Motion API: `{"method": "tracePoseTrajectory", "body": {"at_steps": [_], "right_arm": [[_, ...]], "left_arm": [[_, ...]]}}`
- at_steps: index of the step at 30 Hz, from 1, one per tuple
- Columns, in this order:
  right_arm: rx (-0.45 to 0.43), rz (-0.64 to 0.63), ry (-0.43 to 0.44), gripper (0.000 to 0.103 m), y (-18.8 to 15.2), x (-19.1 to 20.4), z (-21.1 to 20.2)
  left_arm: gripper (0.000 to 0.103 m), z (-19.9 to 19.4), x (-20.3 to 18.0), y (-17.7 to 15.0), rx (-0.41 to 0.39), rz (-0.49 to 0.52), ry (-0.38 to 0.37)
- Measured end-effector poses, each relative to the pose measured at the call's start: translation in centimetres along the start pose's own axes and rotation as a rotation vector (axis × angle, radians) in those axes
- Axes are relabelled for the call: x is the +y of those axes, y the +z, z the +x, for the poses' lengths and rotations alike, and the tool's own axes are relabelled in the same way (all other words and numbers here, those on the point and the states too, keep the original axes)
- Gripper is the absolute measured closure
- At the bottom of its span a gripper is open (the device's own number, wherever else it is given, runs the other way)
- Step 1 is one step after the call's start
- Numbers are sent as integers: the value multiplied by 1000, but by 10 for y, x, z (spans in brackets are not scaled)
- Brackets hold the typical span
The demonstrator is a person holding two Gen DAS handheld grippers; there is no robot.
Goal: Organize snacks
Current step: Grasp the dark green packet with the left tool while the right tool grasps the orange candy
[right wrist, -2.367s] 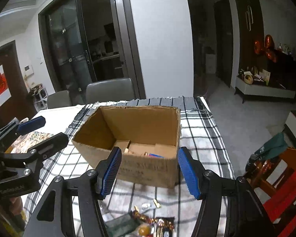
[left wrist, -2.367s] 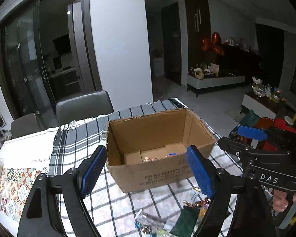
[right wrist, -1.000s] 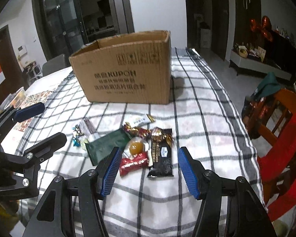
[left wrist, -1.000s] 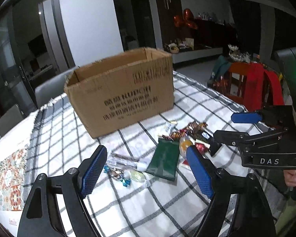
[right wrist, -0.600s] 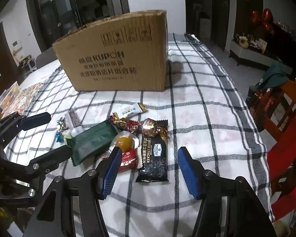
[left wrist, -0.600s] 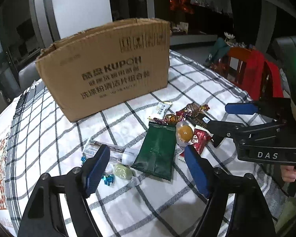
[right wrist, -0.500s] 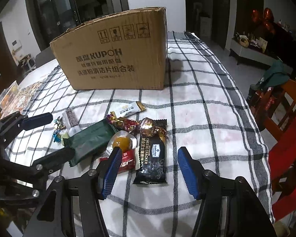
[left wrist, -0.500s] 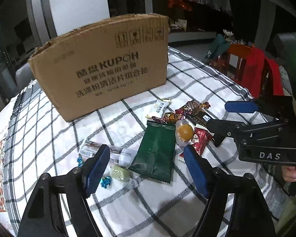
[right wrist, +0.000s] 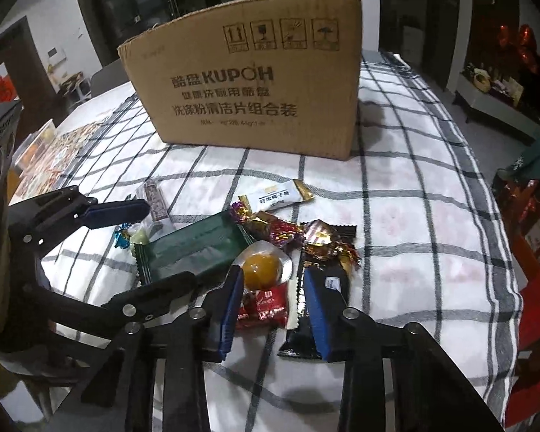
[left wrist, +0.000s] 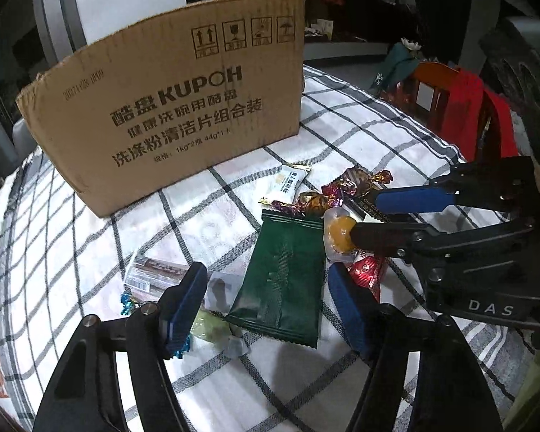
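Observation:
A heap of snacks lies on the checked tablecloth (right wrist: 414, 216) in front of a brown cardboard box (left wrist: 169, 108) (right wrist: 255, 100). My left gripper (left wrist: 268, 302) (right wrist: 169, 243) hangs low over a dark green packet (left wrist: 284, 270) (right wrist: 194, 248). Its jaws are closing with the packet between them, and the pads stand clear of it. My right gripper (right wrist: 275, 288) (left wrist: 363, 216) is closing around a small red packet (right wrist: 259, 306) just below a yellow jelly cup (right wrist: 262, 266). I see no firm pinch on the red packet. A black cracker packet (right wrist: 327, 280) lies partly behind the right finger.
A white bar (right wrist: 277, 196), foil-wrapped candies (right wrist: 273, 230), a clear-wrapped stick (left wrist: 154, 271) and a pale green sweet (left wrist: 208, 325) lie around the heap. A red chair (left wrist: 464, 108) stands past the table's right edge. A patterned mat (right wrist: 54, 151) lies at the left.
Both grippers have sunk and come closer to the snack heap. The right jaws have narrowed sharply around the red packet, and the left jaws have narrowed a little over the green one.

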State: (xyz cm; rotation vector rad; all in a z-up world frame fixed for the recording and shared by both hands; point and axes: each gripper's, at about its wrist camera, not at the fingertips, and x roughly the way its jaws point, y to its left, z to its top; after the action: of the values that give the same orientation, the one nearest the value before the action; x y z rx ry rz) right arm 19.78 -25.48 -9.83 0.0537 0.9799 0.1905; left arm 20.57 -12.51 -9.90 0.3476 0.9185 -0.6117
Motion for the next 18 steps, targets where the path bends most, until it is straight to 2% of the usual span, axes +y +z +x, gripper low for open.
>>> {"method": "tracePoseTrajectory", "body": {"at_steps": [5, 18], "right_arm": [[34, -15, 41, 73, 2, 2, 8], [68, -31, 52, 73, 8, 2, 23]], "left_arm": [[34, 8, -1, 0, 22, 8, -32], [36, 24, -6, 7, 38, 46, 0]]}}
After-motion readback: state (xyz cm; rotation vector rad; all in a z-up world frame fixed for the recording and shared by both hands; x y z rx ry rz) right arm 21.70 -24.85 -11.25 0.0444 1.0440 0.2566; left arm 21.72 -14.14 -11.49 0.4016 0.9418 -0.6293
